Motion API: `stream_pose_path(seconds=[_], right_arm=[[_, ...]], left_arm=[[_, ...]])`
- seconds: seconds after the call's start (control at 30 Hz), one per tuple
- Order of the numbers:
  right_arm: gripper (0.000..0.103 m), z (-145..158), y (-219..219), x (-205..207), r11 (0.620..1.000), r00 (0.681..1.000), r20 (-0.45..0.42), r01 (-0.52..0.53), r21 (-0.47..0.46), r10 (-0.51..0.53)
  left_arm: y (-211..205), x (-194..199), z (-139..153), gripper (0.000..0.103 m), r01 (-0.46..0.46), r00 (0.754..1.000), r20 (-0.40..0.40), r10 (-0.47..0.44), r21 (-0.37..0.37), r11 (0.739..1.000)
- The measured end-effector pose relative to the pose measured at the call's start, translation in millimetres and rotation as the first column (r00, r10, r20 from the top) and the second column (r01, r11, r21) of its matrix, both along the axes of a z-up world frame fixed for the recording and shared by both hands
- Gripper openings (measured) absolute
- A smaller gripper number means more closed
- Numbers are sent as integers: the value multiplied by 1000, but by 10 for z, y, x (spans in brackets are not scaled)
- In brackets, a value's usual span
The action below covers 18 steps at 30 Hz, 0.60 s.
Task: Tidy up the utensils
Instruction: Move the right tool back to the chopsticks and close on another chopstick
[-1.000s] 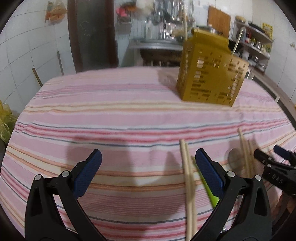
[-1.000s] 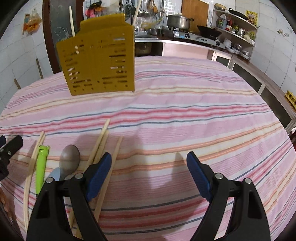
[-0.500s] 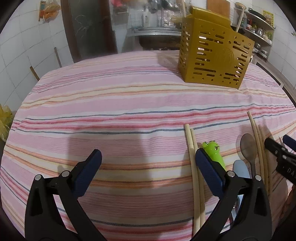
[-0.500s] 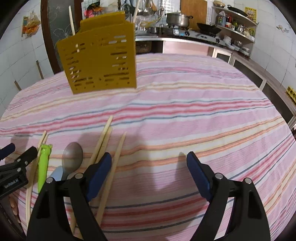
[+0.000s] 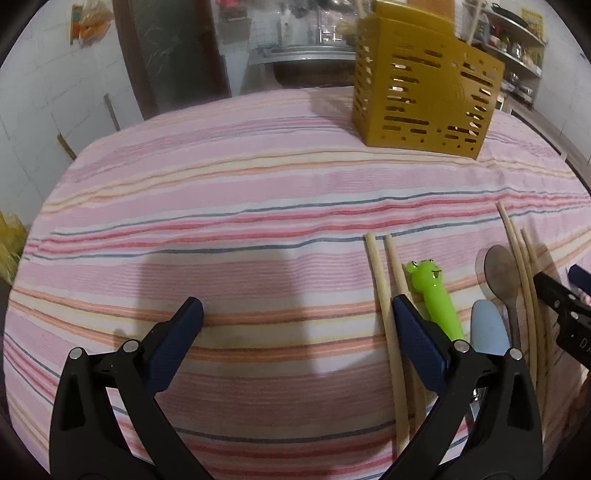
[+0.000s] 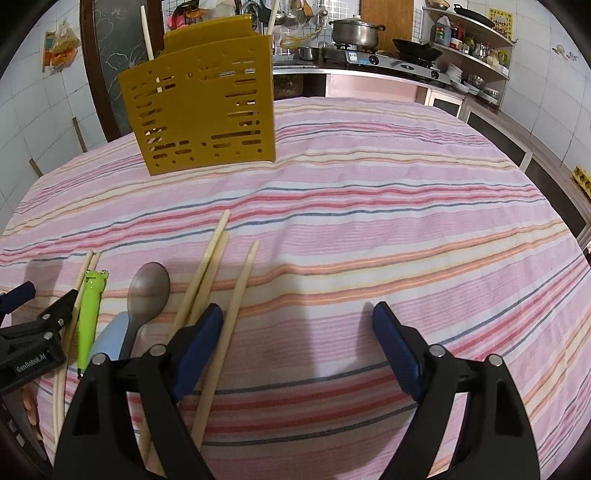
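Note:
A yellow slotted utensil holder (image 5: 421, 99) (image 6: 201, 110) stands at the far side of the striped tablecloth, with a few sticks poking out of it. Near the front lie two pale chopsticks (image 5: 384, 306) (image 6: 79, 280), a green frog-headed utensil (image 5: 434, 295) (image 6: 90, 314), a dull metal spoon (image 5: 500, 277) (image 6: 147, 291) with a light-blue handle (image 5: 487, 328), and three more chopsticks (image 5: 524, 273) (image 6: 210, 273). My left gripper (image 5: 295, 317) is open over bare cloth, its right finger beside the two chopsticks. My right gripper (image 6: 295, 317) is open, its left finger over the three chopsticks.
The pink striped tablecloth (image 5: 221, 206) (image 6: 406, 229) covers a round table. Behind it are a kitchen counter with a pot and stove (image 6: 354, 33), shelves of dishes (image 6: 469, 44), a dark door (image 5: 166, 55) and white tiled walls.
The left gripper has sunk and tipped further down, so the frog utensil and spoon have come into its view. The right gripper has stayed put and open.

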State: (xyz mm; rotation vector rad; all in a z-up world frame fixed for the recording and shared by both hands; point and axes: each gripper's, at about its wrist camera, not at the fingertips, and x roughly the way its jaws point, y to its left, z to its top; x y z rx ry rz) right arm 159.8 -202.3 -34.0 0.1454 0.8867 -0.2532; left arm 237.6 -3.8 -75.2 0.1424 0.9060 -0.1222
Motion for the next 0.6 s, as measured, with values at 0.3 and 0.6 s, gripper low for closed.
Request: stream_pose_path(seconds=[0.3, 0.6], right_arm=[[68, 21, 36, 93, 999, 999, -10, 36, -18, -36], [22, 60, 156, 178, 1000, 1000, -4, 18, 10, -18]], left_arm=[[-7, 74, 43, 72, -25, 1000, -13, 25, -48, 999], [-191, 73, 101, 35, 13, 999, -46, -17, -84, 996]])
